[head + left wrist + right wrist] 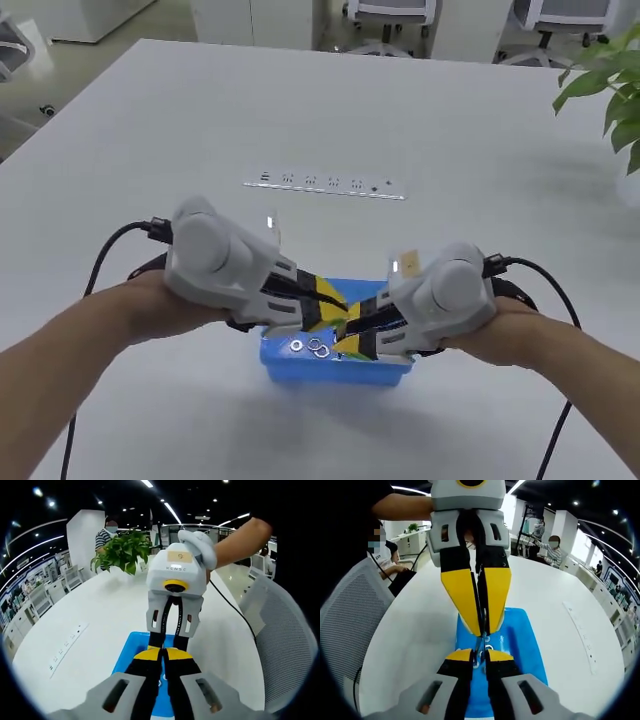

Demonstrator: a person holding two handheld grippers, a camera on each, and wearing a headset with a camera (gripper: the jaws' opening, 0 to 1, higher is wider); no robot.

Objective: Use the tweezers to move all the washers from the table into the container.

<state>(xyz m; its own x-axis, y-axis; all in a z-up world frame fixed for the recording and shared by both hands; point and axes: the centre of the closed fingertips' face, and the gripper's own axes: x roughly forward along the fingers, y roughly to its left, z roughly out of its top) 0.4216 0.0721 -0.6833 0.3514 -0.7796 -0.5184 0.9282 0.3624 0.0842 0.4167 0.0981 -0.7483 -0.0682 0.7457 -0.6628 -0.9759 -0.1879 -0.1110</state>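
Our left tongs (481, 629) and right tongs (479, 654) meet tip to tip, each pressed together on the tweezers (479, 645). The washers (318, 347) lie in the container (335, 376) just beneath both tongs.

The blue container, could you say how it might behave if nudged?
The blue container looks shallow and wide, so it would probably slide rather than tip. Holding only a few washers, it is likely light and shifts easily on the smooth table.
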